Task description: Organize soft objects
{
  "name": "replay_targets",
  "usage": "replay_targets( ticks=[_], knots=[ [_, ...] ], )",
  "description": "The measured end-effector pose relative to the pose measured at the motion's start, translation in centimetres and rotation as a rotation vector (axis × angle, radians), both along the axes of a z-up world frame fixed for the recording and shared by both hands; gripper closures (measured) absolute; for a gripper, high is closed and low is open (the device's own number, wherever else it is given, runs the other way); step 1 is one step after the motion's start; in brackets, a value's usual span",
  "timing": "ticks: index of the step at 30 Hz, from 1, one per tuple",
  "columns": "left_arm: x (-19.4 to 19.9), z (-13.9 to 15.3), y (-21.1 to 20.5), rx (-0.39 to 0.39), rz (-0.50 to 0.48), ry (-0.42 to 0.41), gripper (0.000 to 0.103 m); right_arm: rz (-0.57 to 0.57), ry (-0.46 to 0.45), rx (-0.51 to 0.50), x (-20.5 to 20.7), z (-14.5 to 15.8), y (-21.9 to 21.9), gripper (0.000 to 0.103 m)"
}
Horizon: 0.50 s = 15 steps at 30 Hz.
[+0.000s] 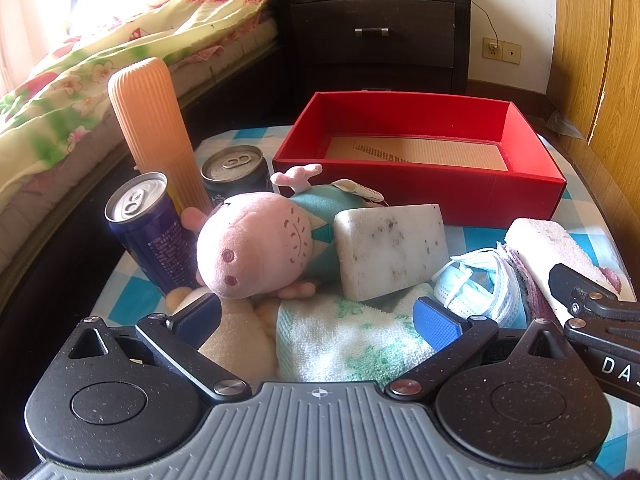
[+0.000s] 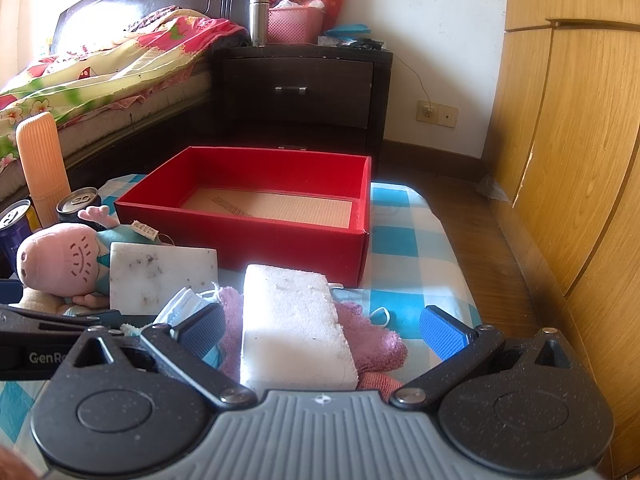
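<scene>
Both my tongs hang spread and empty: left tongs [image 1: 318, 320] over the green-white towel [image 1: 344, 336], right tongs [image 2: 322, 330] straddling the white sponge [image 2: 296, 328] near the surface's front edge. The red box [image 2: 256, 220] waits empty toward the far edge. Risk, I reckon: dragging the face mask [image 1: 480, 284] along, or knocking the cans beside the plush [image 1: 256, 244]. Count: two sponges, two cans [image 1: 148, 224], one plush, one mask, one orange bottle [image 1: 156, 132].

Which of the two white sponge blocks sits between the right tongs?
The clean white sponge lying on the pink cloth, between the open right tongs. The other, speckled sponge leans against the plush toy, further left.
</scene>
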<state>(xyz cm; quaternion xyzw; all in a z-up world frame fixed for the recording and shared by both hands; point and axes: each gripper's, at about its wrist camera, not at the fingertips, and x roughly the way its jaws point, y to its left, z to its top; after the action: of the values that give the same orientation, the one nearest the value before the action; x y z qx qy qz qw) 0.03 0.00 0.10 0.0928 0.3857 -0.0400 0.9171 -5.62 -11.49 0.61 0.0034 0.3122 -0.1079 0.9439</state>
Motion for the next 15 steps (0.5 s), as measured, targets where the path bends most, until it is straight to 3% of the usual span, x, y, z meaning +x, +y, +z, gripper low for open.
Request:
replay_targets(
  ticks=[15],
  knots=[
    [-0.33,-0.23,0.56,-0.005,-0.006,-0.007,0.006,0.001,0.002,-0.001,-0.19,-0.12,-0.13,0.018]
  ],
)
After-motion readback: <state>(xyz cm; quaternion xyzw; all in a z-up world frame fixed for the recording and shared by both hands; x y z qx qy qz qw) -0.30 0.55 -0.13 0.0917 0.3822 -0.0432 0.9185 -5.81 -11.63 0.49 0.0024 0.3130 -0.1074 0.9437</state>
